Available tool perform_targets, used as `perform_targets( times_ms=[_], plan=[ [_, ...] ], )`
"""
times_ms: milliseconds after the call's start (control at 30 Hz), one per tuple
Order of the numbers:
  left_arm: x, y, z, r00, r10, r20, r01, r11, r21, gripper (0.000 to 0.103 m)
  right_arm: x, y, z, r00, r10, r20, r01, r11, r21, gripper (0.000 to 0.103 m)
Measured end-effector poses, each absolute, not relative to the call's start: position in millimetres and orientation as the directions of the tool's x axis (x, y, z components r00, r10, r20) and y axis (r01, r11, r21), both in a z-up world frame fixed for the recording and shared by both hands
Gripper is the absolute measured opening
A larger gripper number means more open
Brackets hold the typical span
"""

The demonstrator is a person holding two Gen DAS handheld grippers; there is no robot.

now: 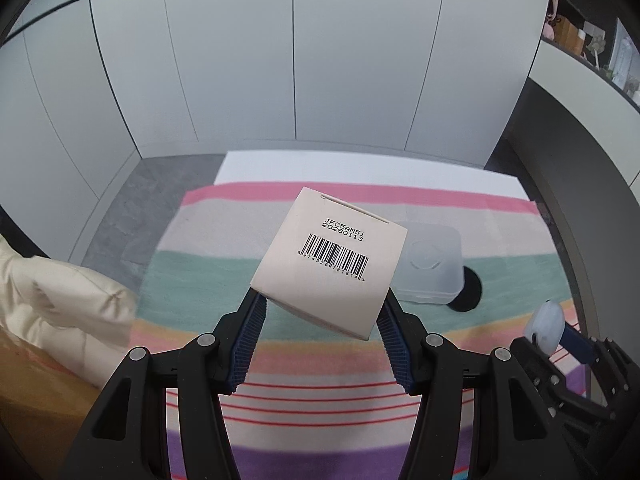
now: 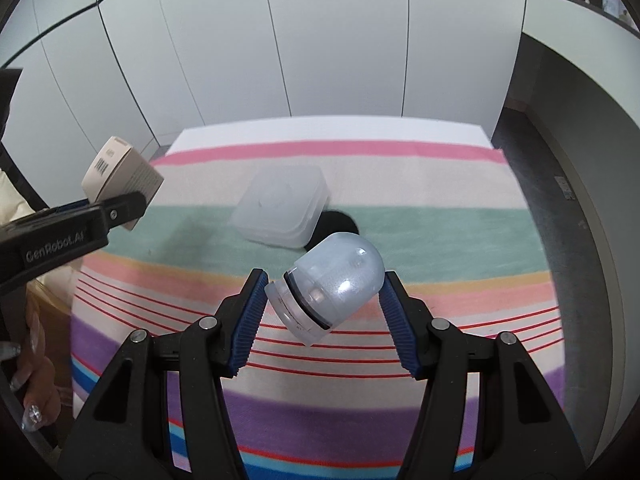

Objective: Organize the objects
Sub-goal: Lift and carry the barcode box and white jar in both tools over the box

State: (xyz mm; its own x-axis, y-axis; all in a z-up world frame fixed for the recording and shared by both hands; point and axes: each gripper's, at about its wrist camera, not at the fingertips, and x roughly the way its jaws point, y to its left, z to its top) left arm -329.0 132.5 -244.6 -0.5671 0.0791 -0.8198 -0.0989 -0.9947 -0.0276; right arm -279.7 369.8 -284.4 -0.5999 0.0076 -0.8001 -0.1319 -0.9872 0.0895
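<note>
My left gripper [image 1: 320,306] is shut on a beige cardboard box [image 1: 332,260] with a barcode, held tilted above the striped cloth [image 1: 208,280]. The box also shows in the right wrist view [image 2: 120,178] at the left. My right gripper [image 2: 322,286] is shut on a translucent domed container [image 2: 330,288], held tilted above the cloth [image 2: 440,240]. The domed container shows at the right edge of the left wrist view [image 1: 546,326]. A translucent square lidded box [image 2: 282,206] lies on the cloth with a black round object [image 2: 338,222] partly hidden behind it; the lidded box also shows in the left wrist view [image 1: 430,266].
White cabinet panels [image 1: 296,60] stand behind the table. A cream cushion [image 1: 60,304] lies at the left. A shelf with small items [image 1: 592,40] runs along the right wall. A person's hand [image 2: 32,380] shows at the lower left.
</note>
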Motion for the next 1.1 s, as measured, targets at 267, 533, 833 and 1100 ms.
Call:
perform_targets(
  times_ms=[267,533,833,1100],
  plan=[
    [-309.3,121.4,-179.8,-0.630,0.068,-0.773,-0.098,-0.995,-0.008,0.057,-264.2,374.1,-221.8,-0.652,0.036,-0.758,-0.146,-0.986,0.078,0.060],
    [-279.3,105.0,-134.6,-0.672,0.063,-0.738,-0.067,-0.997,-0.024,0.057,-239.8,371.0,-159.5,-0.715,0.058,-0.697,-0.145,-0.987,0.066,0.060],
    [-241.0,97.8,-105.1,-0.712,0.032,-0.701,-0.062,-0.998,0.018,0.057,-218.2,354.3,-124.8,-0.734,0.059,-0.676,-0.129,-0.990,0.053,0.060],
    [-201.8,105.3,-100.3,-0.711,-0.025,-0.703,-0.070,-0.992,0.105,0.057,-202.0,353.0,-126.7,-0.693,0.058,-0.719,-0.157,-0.985,0.072,0.060]
  ],
)
